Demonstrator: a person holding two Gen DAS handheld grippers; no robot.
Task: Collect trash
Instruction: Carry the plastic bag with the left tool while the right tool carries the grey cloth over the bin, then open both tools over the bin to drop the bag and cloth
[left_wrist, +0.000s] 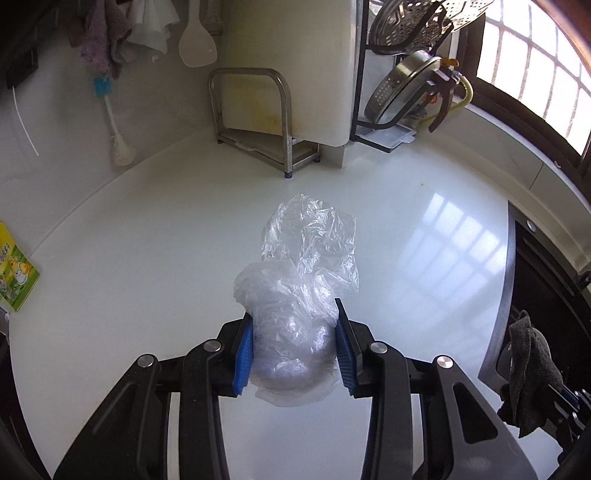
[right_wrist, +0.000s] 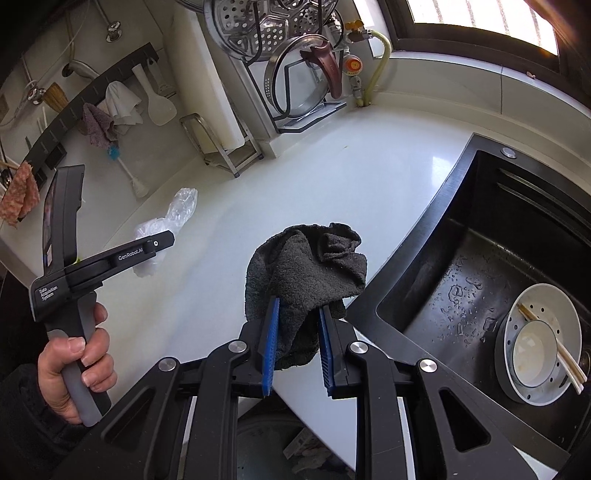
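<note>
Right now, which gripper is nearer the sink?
Right. The right gripper, shut on the black cloth, is beside the sink; the left gripper holds the plastic bag farther along the counter.

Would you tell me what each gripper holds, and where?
Left gripper: crumpled clear plastic bag, at its bunched lower end. Right gripper: dark grey cloth, lower fold.

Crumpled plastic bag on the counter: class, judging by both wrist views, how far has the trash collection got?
Done: the left gripper has shut on the crumpled plastic bag over the white counter. In hand: the right gripper clamps a dark cloth beside the sink. Left: binning the bag; no bin is visible in either view.
</note>
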